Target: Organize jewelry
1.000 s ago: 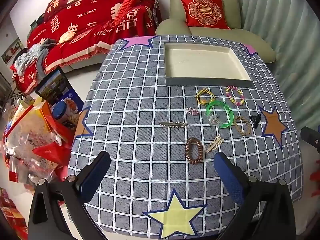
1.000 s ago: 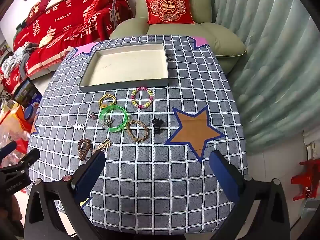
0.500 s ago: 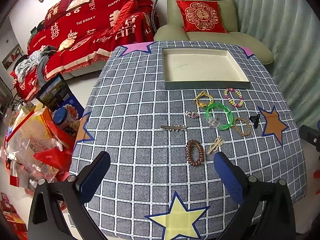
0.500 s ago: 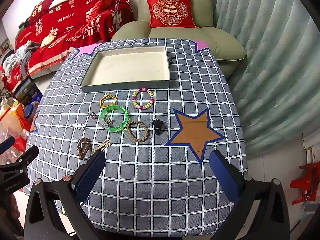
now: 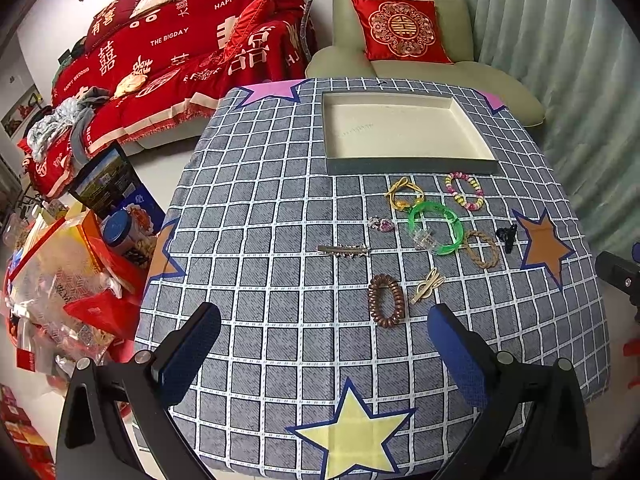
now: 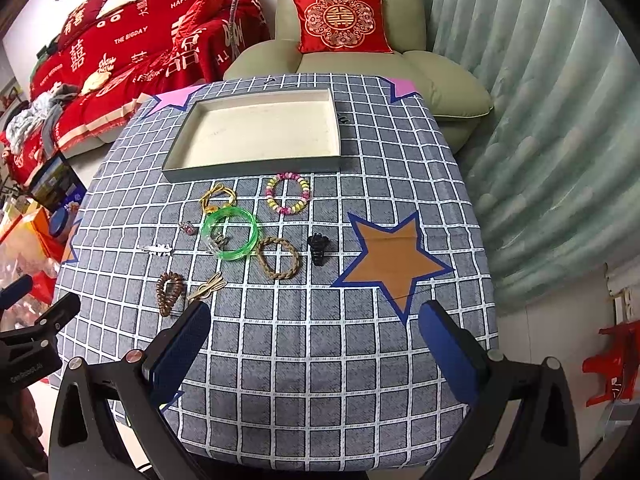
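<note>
place: home living room | evidence: red-covered sofa point(image 5: 160, 60), green armchair point(image 6: 352, 40), curtain point(image 6: 540, 120)

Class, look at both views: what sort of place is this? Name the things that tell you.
Most likely a home living room: a sofa under a red wedding throw, a green armchair with a red cushion, and a cloth-covered table.

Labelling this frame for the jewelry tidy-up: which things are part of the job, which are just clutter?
Job: tray, green bangle, bead bracelet, gold bracelet, rope bracelet, brown coil tie, silver clip, gold clip, pink charm, black claw clip.

Clutter: red cushion, sofa throw, floor boxes.
</note>
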The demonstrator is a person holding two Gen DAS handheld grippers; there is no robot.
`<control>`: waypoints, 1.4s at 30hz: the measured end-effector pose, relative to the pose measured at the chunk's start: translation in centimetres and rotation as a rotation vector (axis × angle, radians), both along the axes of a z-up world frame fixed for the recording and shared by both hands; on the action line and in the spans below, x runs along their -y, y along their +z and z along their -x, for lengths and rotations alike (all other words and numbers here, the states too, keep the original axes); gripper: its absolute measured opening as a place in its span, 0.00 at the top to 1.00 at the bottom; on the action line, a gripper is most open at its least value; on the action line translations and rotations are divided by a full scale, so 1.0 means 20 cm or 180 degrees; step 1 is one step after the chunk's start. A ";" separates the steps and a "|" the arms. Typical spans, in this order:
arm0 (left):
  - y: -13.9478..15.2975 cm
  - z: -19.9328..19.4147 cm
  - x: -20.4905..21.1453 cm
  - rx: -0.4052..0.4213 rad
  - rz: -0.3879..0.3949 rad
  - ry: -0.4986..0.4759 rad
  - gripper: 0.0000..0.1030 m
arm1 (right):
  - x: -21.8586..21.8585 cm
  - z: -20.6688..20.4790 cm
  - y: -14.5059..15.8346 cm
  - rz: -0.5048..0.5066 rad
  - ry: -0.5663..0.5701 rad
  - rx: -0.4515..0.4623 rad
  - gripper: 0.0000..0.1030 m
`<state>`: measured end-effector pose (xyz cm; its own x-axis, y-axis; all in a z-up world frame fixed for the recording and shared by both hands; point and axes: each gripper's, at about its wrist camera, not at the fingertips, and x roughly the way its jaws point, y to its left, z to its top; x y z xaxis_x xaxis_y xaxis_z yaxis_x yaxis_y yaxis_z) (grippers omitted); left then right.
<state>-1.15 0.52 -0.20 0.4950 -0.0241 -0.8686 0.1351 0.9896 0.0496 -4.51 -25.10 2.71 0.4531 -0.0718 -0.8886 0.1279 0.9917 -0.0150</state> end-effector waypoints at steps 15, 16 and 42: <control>-0.02 -0.02 0.01 -0.0030 -0.0008 -0.0028 0.00 | 0.00 0.00 -0.01 -0.0001 -0.0018 -0.0025 0.00; -0.02 -0.02 0.01 -0.0031 -0.0007 -0.0029 0.00 | 0.00 0.00 -0.01 -0.0002 -0.0016 -0.0028 0.00; -0.03 -0.02 0.00 -0.0074 -0.0026 -0.0022 0.00 | 0.00 -0.01 -0.03 -0.0001 -0.0008 -0.0063 0.00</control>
